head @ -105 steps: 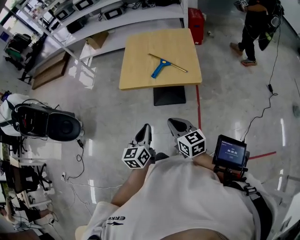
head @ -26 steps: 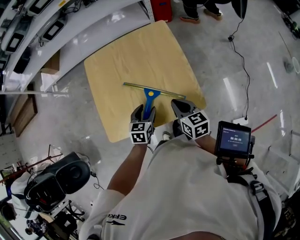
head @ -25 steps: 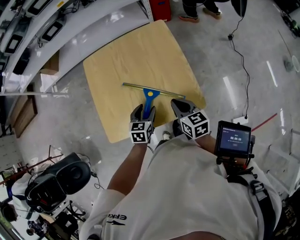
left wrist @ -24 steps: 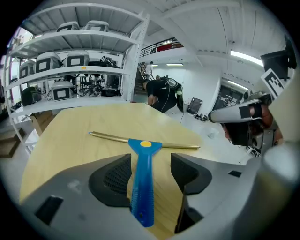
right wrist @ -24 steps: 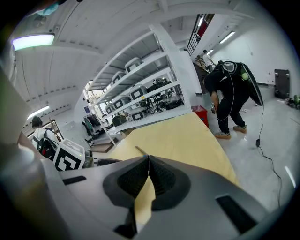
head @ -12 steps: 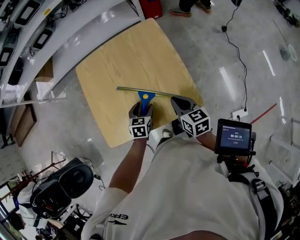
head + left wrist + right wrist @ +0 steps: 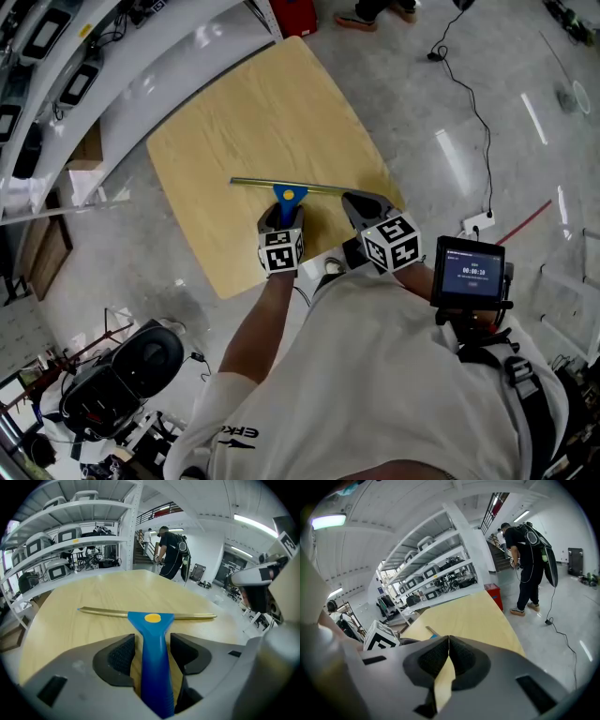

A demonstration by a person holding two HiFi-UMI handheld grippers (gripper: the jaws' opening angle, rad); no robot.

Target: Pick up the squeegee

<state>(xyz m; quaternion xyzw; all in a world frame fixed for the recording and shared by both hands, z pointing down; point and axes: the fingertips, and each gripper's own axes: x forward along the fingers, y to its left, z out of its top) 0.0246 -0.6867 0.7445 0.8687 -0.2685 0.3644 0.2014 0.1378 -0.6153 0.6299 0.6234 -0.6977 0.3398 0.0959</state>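
Note:
The squeegee [image 7: 287, 192] lies flat on the light wooden table [image 7: 244, 112], its brass blade bar across the far end and its blue handle [image 7: 153, 663] pointing toward me. My left gripper [image 7: 283, 219] is lowered over the handle with one jaw on each side. Its jaws have just been opening; the handle lies between them, and in the left gripper view the pads [image 7: 123, 654] stand slightly off it. My right gripper [image 7: 362, 202] hovers over the table's near right edge, shut with nothing in it; its pads [image 7: 459, 656] meet at the tips.
White shelving with equipment [image 7: 112, 56] runs behind the table's left side. A person [image 7: 529, 564] stands on the floor beyond the far corner, near a red box [image 7: 292, 13]. A cable [image 7: 469, 103] and power strip [image 7: 478, 223] lie at the right; black gear [image 7: 131, 366] at lower left.
My left gripper has come down and forward along the blue handle, which now lies between its jaws. The right gripper has stayed by the table's near edge.

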